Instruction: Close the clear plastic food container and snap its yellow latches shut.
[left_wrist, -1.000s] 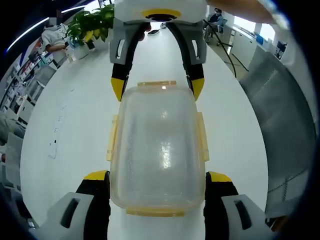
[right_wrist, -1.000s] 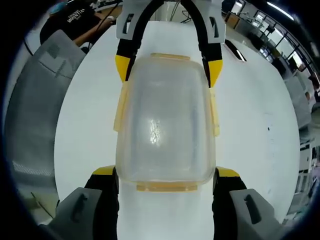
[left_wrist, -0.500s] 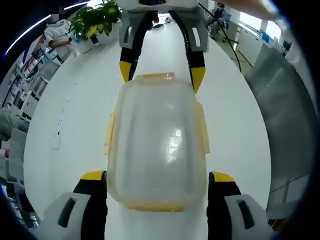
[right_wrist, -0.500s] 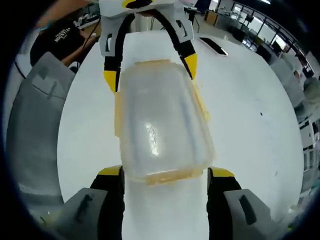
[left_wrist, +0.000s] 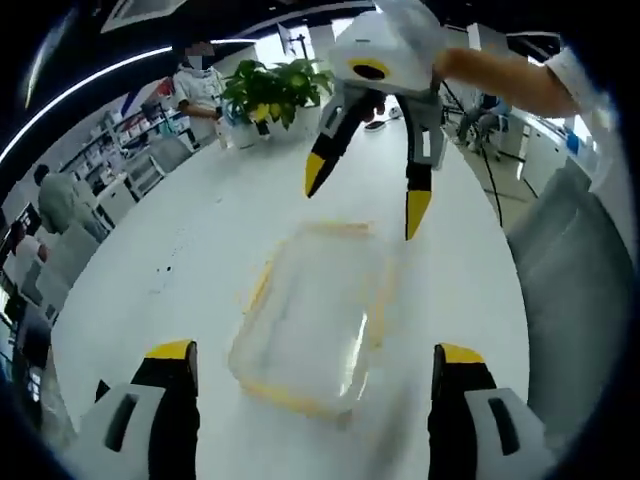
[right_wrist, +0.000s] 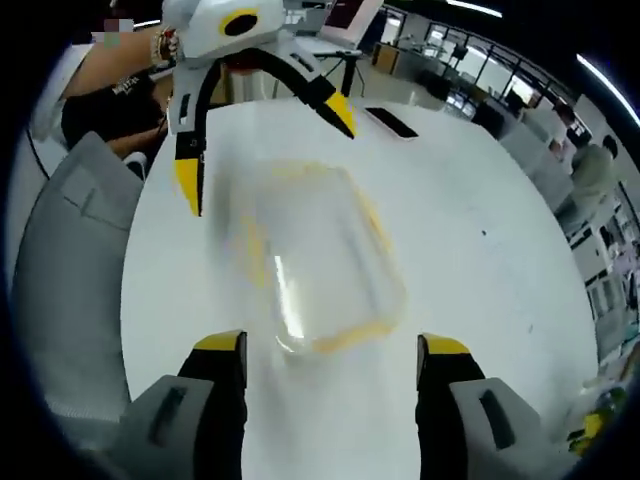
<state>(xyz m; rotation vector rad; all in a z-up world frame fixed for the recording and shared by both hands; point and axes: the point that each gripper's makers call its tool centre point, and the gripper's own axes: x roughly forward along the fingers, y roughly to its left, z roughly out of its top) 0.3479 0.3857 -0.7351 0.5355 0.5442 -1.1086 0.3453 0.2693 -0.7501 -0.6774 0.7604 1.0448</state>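
I am pulling both grippers up and back from the clear plastic food container (left_wrist: 310, 325), which a second ago sat framed tightly between my jaws in both views. My left gripper (left_wrist: 312, 372) is standing with its jaws spread wide and nothing between them, and my right gripper (right_wrist: 330, 362) is likewise wide and holding nothing. Each gripper is now hovering above an end of the container, clear of it. The container is resting on the white table (left_wrist: 180, 270), its lid on top, turned at more of an angle than before. It is blurred, so I cannot tell whether its yellow latches (right_wrist: 350, 338) are snapped down. I judge the pressing step is ending, and I am likely checking the latches next.
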